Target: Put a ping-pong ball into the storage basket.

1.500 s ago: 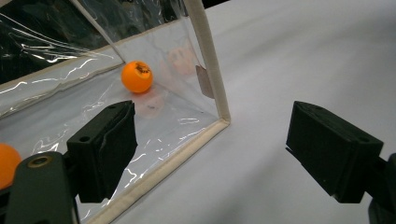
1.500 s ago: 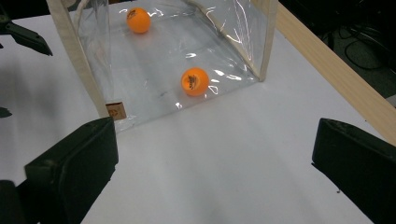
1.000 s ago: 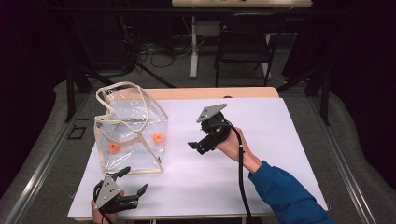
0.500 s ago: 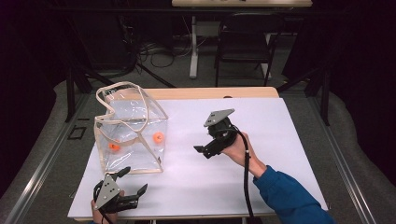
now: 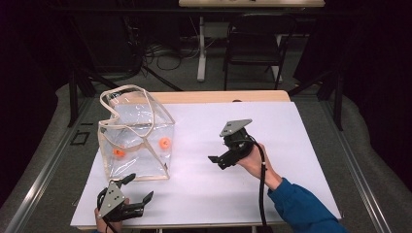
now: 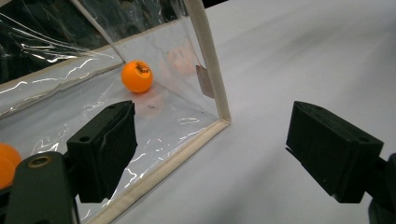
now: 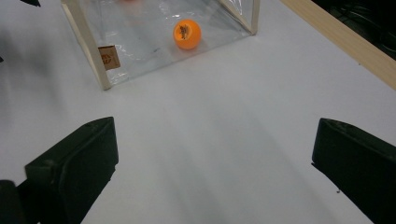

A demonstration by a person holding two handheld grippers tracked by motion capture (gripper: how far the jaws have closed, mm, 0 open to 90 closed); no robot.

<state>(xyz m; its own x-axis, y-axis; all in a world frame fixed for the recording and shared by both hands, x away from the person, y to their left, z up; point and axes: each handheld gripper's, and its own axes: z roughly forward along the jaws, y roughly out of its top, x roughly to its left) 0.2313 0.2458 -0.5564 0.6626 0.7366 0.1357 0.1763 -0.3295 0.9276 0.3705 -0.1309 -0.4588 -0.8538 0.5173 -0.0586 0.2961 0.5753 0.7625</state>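
Note:
A clear plastic bag [image 5: 136, 141] with cream trim and handles stands at the table's left and holds two orange balls [image 5: 164, 142] [image 5: 119, 152]. My left gripper [image 5: 140, 187] rests open at the front left, just before the bag's near corner. In the left gripper view that gripper [image 6: 219, 149] faces the bag's corner edge [image 6: 208, 70], with one ball [image 6: 137, 76] inside and another ball [image 6: 5, 163] at the frame's left edge. My right gripper [image 5: 217, 162] hangs open over mid-table, right of the bag. In the right gripper view that gripper [image 7: 215, 168] holds nothing; the bag [image 7: 140, 32] and a ball [image 7: 187, 33] lie ahead.
A white sheet [image 5: 291, 145] covers the table, with a wooden strip [image 5: 228, 96] along the far edge, also seen as a wooden edge [image 7: 345, 37]. A small brown label [image 7: 108, 57] sits on the bag's trim. A chair [image 5: 255, 43] and cables lie beyond the table.
My right gripper has drawn back to the right and toward the person, away from the bag. The left gripper, bag and balls have not moved.

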